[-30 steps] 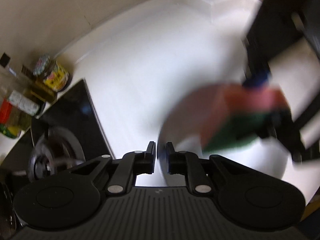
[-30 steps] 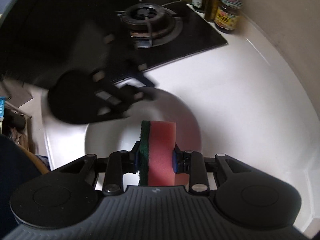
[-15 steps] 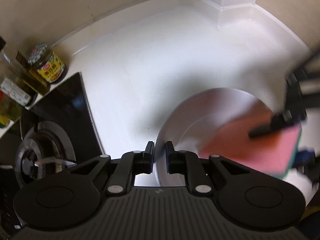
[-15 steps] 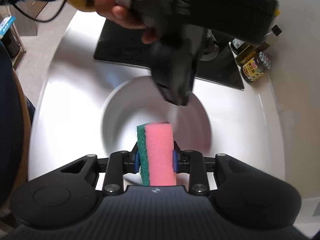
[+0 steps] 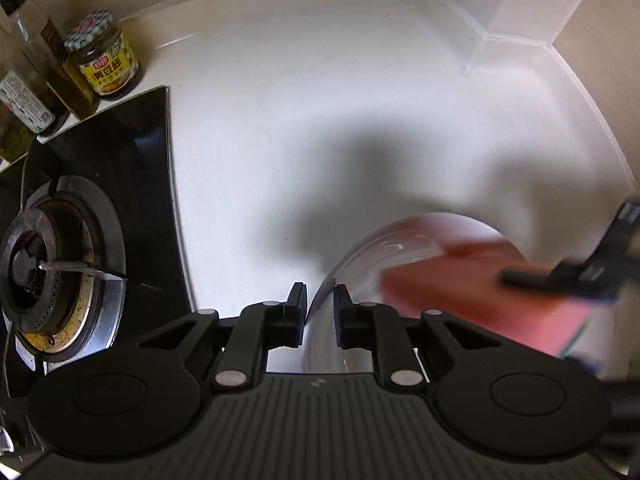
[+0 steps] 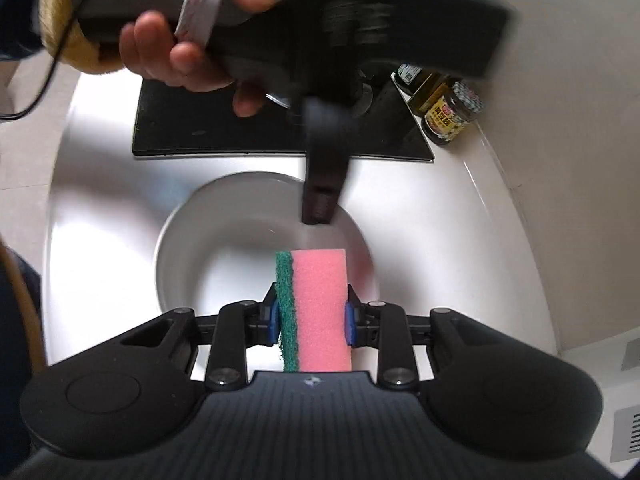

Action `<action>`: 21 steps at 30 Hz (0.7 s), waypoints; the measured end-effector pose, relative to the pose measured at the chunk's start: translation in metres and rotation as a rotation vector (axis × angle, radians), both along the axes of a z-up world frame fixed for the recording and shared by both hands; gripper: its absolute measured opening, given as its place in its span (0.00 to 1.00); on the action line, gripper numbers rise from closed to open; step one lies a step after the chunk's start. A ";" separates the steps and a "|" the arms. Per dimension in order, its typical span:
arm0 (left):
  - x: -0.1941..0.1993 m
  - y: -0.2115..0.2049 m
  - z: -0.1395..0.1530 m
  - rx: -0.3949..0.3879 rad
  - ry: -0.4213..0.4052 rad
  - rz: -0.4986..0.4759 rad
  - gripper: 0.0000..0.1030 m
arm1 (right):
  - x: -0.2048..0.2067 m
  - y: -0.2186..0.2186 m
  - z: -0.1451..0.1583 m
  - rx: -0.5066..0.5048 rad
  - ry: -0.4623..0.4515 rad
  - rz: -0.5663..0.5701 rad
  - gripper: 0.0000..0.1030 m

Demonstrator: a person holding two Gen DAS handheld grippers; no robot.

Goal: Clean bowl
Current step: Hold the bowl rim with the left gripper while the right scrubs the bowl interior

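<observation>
A: What sits left of the left gripper (image 5: 318, 304)?

B: A gas burner (image 5: 60, 268), with bottles (image 5: 48, 60) and a jar (image 5: 105, 56) beyond it, partly cut off by the edge.

A: And the gripper itself?

B: Its jaws are opening, straddling the white bowl's (image 5: 332, 280) rim; the pads seem clear of it.

A: To its right?

B: A blurred pink sponge (image 5: 480, 300) inside the bowl. The right gripper (image 6: 311, 316) clamps that sponge; a hand (image 6: 188, 52) above hides much of the stove.

Bowl (image 6: 208, 240) on the table (image 5: 320, 120), right of the stove (image 5: 100, 200) — jar (image 5: 105, 56) behind (sponge (image 6: 316, 308) inside bowl).
</observation>
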State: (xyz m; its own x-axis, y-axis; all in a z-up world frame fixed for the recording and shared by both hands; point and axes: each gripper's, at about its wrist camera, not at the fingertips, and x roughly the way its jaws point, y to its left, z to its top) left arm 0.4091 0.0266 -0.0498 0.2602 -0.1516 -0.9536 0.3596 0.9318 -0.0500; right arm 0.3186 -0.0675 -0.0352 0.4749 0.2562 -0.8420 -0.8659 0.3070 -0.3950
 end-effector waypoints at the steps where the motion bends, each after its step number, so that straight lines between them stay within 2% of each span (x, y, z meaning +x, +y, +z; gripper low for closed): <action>1: -0.001 0.000 0.000 0.002 -0.002 -0.001 0.15 | -0.006 0.009 -0.008 -0.009 -0.026 0.000 0.24; 4: -0.004 -0.001 0.000 0.002 -0.009 -0.002 0.13 | -0.016 0.021 -0.017 0.021 -0.036 0.000 0.25; 9: -0.008 -0.002 -0.001 0.004 -0.026 -0.002 0.14 | -0.016 0.016 -0.007 0.128 0.129 0.075 0.25; 11: -0.009 -0.002 -0.001 0.011 -0.033 -0.005 0.14 | -0.010 0.006 0.001 0.157 0.234 0.099 0.25; 14: -0.010 -0.002 -0.001 0.013 -0.034 -0.007 0.13 | 0.005 -0.013 0.014 0.207 0.349 0.052 0.24; 17: -0.011 -0.001 -0.001 0.013 -0.030 0.000 0.13 | 0.016 -0.024 0.025 0.267 0.328 -0.065 0.24; 21: -0.012 -0.002 -0.001 0.019 -0.034 0.007 0.13 | 0.025 -0.001 -0.001 0.217 0.160 -0.259 0.25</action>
